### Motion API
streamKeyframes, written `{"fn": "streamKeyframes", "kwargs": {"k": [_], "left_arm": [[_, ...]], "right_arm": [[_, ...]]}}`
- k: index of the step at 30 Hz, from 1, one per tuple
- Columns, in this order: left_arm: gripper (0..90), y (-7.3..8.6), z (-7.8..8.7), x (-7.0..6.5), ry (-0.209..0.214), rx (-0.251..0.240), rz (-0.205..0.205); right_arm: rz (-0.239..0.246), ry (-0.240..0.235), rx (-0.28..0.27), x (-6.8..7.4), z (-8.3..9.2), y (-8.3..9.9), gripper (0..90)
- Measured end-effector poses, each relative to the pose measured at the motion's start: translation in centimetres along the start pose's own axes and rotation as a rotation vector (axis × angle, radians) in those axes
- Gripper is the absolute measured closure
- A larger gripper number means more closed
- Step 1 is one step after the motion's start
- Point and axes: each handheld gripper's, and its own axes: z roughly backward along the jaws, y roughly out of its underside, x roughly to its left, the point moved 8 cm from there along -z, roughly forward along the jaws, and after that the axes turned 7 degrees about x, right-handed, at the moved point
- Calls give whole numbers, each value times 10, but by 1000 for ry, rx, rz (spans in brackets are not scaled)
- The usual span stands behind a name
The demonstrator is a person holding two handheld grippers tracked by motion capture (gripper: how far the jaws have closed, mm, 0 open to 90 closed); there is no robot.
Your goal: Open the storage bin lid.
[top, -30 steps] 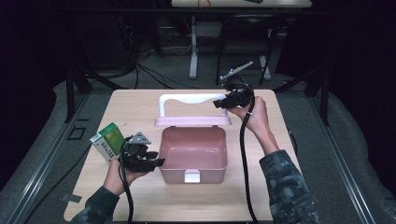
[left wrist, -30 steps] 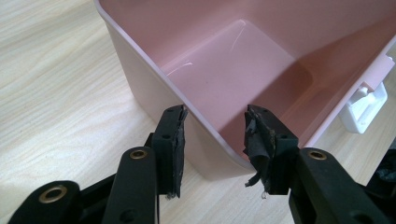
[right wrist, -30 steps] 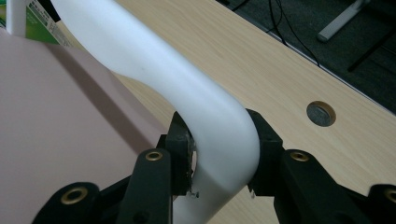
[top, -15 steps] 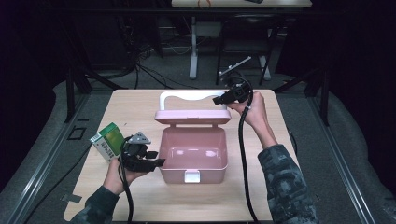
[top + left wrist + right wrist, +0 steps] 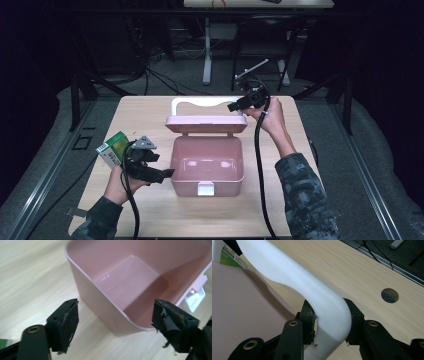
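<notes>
Right gripper [image 5: 329, 323] clamped on the white handle [image 5: 312, 290] of the lid [image 5: 206, 123], raised behind the pink box [image 5: 207, 162] mid-table — left gripper [image 5: 115, 322], jaws just opening, nothing between them, beside the box's near-left wall.

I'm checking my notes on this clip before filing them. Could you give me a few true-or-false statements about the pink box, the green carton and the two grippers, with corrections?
1. The right gripper is clamped on the white handle of the lid. True.
2. The pink box has a carton inside it. False: nothing lies in the box.
3. The left gripper holds the green carton. False: its jaws have just been opening with nothing between them; the carton lies on the table beside that hand.
4. The white latch sits on the box's front wall. True.
5. The lid is shut flat on the box. False: it stands raised.
</notes>
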Motion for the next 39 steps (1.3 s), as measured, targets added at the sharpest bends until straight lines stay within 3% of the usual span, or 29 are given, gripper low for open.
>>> {"fn": "streamKeyframes", "kwargs": {"k": [4, 7, 13, 17, 21, 39], "left_arm": [[153, -21, 15, 9, -43, -62, 0], [161, -45, 26, 12, -78, -96, -36], [266, -77, 32, 19, -131, -127, -82], [353, -91, 32, 16, -151, -136, -120], [418, -100, 33, 12, -173, -133, -158], [645, -112, 37, 14, -255, -143, -206]], "right_arm": [[-1, 0, 0, 0, 0, 0, 659], [-7, -5, 7, 0, -1, 1, 658], [-6, -2, 8, -1, -4, 0, 656], [-7, -15, -1, -3, -8, 0, 661], [-4, -7, 5, -4, -10, 0, 670], [-9, -4, -5, -7, -11, -5, 671]]}}
